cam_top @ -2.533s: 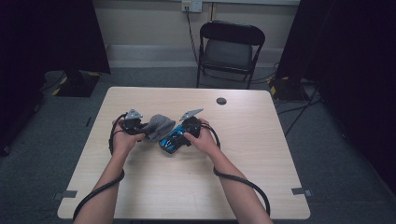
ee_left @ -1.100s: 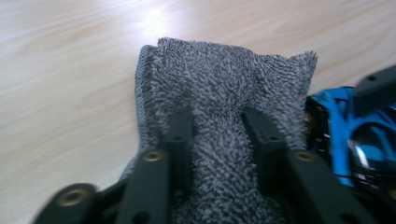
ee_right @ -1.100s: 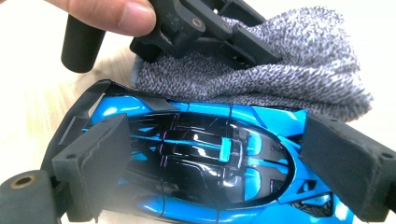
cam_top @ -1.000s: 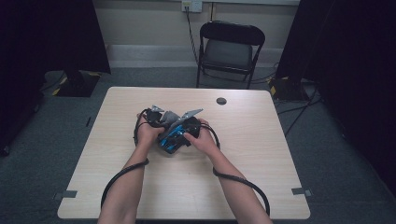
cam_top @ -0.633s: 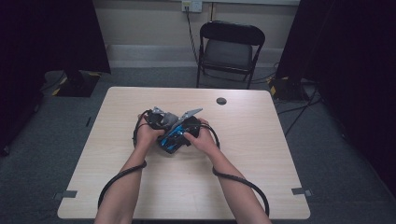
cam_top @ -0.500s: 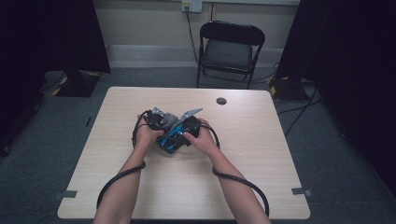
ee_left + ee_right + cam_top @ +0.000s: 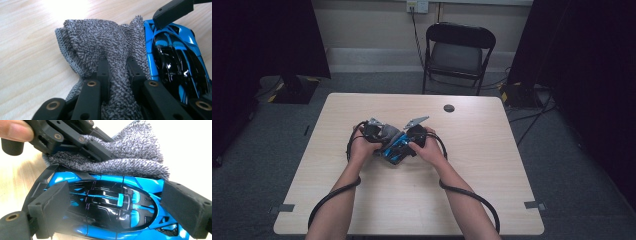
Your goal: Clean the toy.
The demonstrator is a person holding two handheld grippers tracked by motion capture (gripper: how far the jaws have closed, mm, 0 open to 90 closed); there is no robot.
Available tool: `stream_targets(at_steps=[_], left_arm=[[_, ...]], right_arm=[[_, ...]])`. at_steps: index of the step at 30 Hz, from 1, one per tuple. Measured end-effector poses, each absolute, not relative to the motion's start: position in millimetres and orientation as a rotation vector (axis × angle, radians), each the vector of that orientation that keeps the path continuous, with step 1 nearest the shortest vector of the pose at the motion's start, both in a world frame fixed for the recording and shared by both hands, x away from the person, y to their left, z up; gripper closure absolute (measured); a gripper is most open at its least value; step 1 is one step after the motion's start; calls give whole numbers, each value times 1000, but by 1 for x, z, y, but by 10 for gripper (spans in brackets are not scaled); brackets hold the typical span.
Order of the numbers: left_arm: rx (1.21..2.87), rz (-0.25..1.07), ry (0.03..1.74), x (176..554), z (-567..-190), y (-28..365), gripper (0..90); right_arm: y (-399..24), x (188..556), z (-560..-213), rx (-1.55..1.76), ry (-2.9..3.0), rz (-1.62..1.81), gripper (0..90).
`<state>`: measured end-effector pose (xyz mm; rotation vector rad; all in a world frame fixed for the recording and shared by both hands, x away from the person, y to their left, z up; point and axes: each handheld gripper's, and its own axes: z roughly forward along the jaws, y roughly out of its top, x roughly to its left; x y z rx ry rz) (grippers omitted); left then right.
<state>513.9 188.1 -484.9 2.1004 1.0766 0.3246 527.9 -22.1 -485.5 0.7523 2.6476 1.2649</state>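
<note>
While the left gripper [image 7: 117, 75] has its jaws pinched tight on a fold of the grey microfibre cloth [image 7: 105, 42], the right gripper [image 7: 112, 202] clamps a blue toy sports car [image 7: 110, 205] across its body, one foam pad at each end of the glossy black canopy. In the right gripper view the bunched cloth lies against the far flank of the car, with the left gripper pressing down on it from the upper left. In the high view both hands meet a little left of the middle of the table [image 7: 492, 200], the car between them, the cloth on its left side.

Judging by its looped pile and the way it crumples, the cloth is soft and light; it will bunch and slide unless a thick fold is taken, as here. The car looks stiff, with a hard, shiny shell that is probably slippery and may carry thin fragile parts at the wing and mirrors. The broad body sides seem the safest hold, and the foam pads help. Wiping pressure should stay gentle so the car does not twist out of the hold.

A small dark round object [image 7: 449, 108] lies near the far edge of the table, and a black folding chair [image 7: 459, 52] stands beyond it.
</note>
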Motion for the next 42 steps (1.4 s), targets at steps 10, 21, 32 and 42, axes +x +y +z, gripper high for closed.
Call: stream_targets(at_steps=[10,21,32,42], left_arm=[[2107,307,1069,505,-484,198,762],[2123,290,1058,495,-482,207,764],[2143,285,1039,484,-480,215,769],[2138,273,1035,471,-480,222,769]], right_arm=[[-23,528,-486,752,2642,1273,80],[-23,528,-486,751,2643,1273,80],[-23,528,-486,751,2641,1274,80],[-23,529,-486,754,2643,1272,80]])
